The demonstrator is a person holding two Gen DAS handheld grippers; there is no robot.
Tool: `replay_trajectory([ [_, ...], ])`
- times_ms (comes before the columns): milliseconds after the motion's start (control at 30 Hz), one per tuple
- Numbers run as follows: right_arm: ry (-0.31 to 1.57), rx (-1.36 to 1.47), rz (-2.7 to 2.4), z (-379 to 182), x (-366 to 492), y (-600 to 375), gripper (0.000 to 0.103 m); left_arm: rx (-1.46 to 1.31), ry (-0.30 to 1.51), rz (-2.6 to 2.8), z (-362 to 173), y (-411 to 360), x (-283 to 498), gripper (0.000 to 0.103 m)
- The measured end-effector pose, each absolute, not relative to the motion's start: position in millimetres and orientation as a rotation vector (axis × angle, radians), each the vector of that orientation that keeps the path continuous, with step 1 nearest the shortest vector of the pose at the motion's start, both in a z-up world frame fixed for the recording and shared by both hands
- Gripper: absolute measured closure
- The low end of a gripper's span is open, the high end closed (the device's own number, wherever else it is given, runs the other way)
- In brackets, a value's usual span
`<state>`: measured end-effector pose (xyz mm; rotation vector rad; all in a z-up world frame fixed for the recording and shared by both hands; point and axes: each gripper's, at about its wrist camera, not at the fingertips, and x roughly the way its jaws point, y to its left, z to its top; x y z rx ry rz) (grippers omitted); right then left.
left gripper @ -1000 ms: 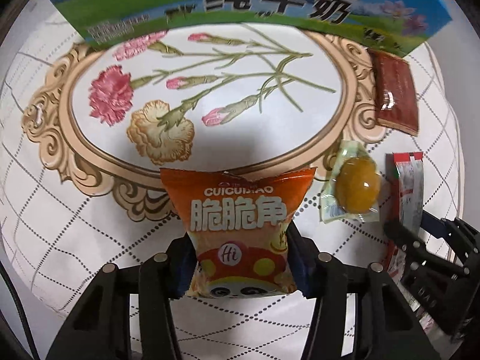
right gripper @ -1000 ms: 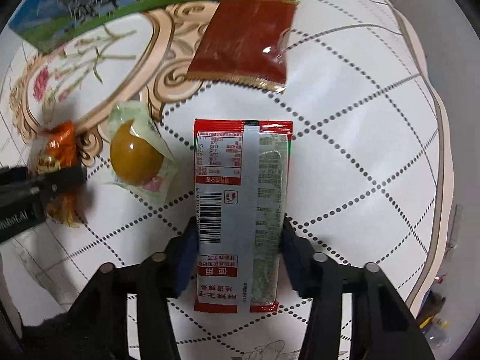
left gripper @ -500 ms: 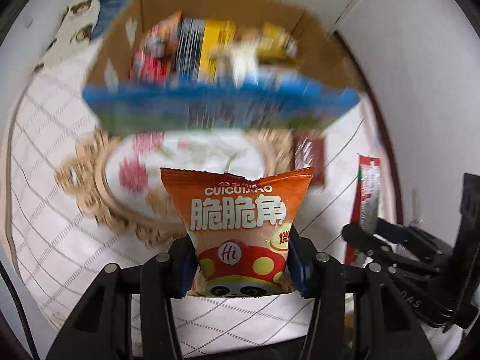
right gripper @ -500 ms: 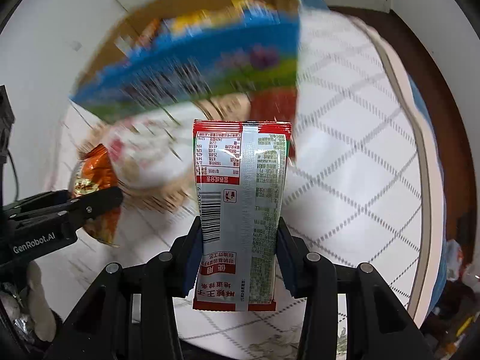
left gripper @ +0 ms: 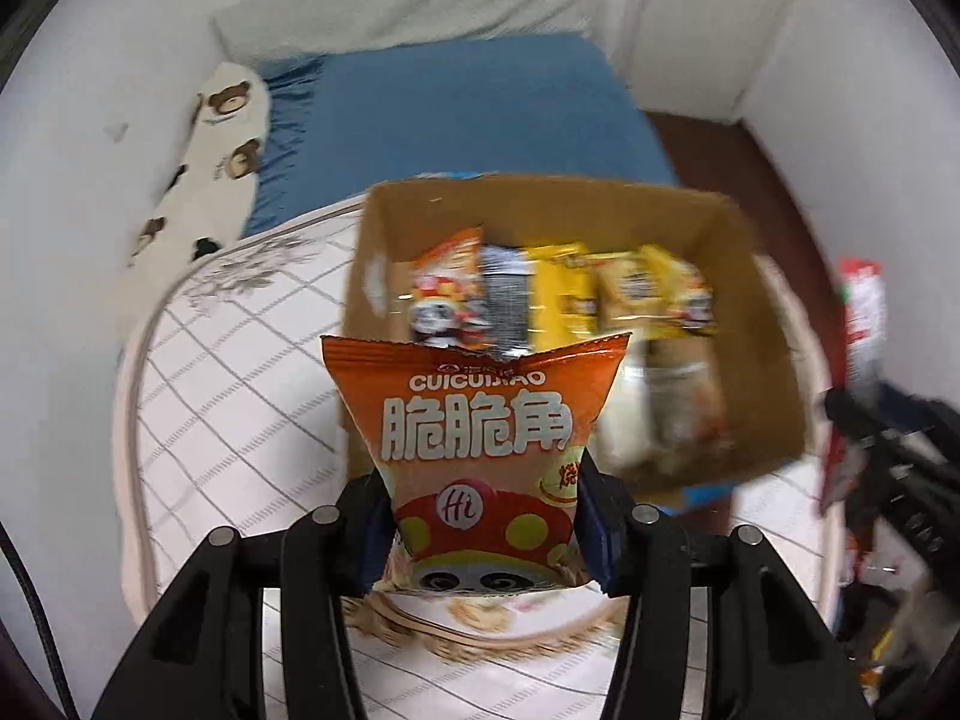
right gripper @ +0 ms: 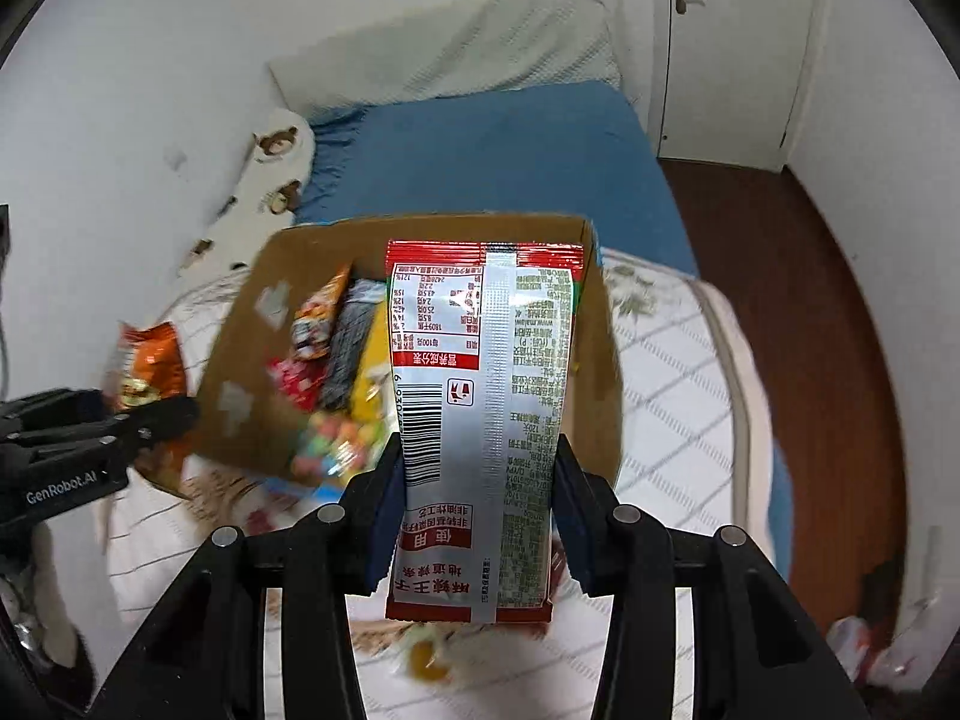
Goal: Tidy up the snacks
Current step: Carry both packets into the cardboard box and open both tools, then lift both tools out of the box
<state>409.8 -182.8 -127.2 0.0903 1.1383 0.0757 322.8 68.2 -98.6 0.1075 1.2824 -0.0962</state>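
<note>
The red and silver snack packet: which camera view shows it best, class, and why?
The right wrist view. There the red and silver snack packet fills the centre, sharp, its barcode and printed table readable, clamped in the right gripper. The left wrist view shows it only as a blurred sliver at the right edge.

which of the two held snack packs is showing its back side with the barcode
The red and silver packet clamped in the right gripper. It shows a barcode and nutrition table, while the orange bag in the left gripper shows its printed front.
</note>
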Motion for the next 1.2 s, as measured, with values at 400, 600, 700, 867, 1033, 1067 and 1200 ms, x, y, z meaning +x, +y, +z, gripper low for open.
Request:
replay_trajectory([
  [400, 1.356, 0.044, -0.026, -228.5, 488.9, -184.0, 0.028, 0.035, 1.458, -0.04, -202.9, 85.3, 369.3, 0.024],
  [600, 1.382, 0.064, -0.042, -241.5, 487.8, -187.6, 0.006, 0.002, 1.43, -0.083, -205.0, 80.3, 365.0, 0.01],
  [700, 1.377, 0.078, -0.029, -243.4, 483.9, -186.6, 0.006, -0.002, 1.419, -0.087, -201.3, 77.8, 361.7, 0.01],
  [867, 1.351, 0.103, 0.008, -233.2, 473.3, -182.3, 0.006, -0.032, 1.378, -0.1, -189.3, 75.7, 351.9, 0.01],
  [1033, 1.302, 0.112, 0.025, -219.0, 460.1, -178.2, 0.006, -0.036, 1.302, -0.092, -169.0, 74.3, 336.0, 0.01],
  [1067, 1.292, 0.116, 0.03, -214.9, 457.0, -178.1, 0.006, -0.034, 1.288, -0.091, -165.5, 74.0, 332.8, 0.01],
  [1200, 1.25, 0.113, 0.041, -199.0, 443.2, -175.9, 0.006, -0.016, 1.22, -0.089, -145.9, 72.0, 315.2, 0.01],
])
